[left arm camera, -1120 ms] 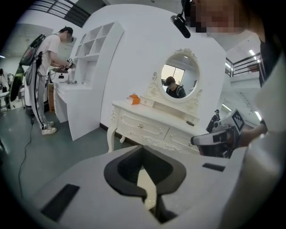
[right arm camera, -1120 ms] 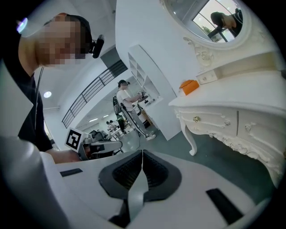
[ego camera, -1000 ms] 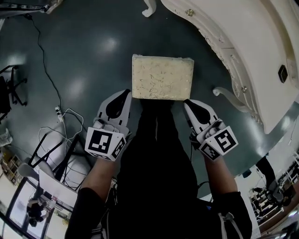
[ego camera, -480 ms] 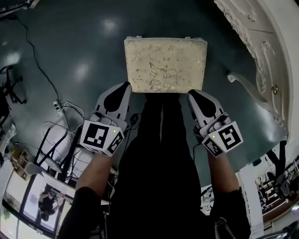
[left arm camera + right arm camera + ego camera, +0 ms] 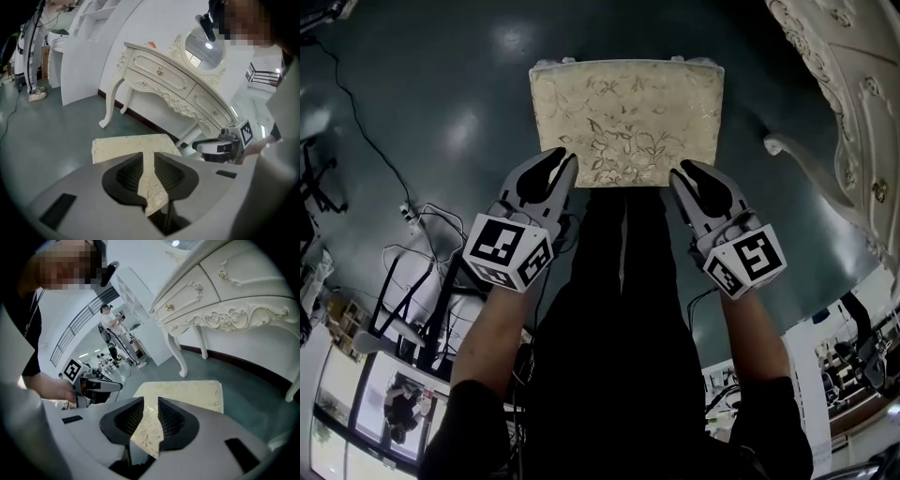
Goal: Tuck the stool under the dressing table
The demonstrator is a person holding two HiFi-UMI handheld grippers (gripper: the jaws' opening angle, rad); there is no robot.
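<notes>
At the upper middle of the head view, the stool (image 5: 623, 117) stands on the dark floor (image 5: 441, 94), apart from the dressing table (image 5: 853, 84) along the upper right edge. The left gripper (image 5: 564, 159) is at the stool's lower left corner, and the right gripper (image 5: 681, 172) at its lower right corner. Both pairs of jaws have just been opening and now stand a narrow gap apart, clamping nothing. The stool shows through each gap.

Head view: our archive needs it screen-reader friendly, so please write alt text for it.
Seen from above, a person's left gripper and right gripper are poised at the near edge of a cream floral stool on a dark floor, their jaws just opening slightly, nothing clamped between them. An ornate white dressing table curves along the right edge.
</notes>
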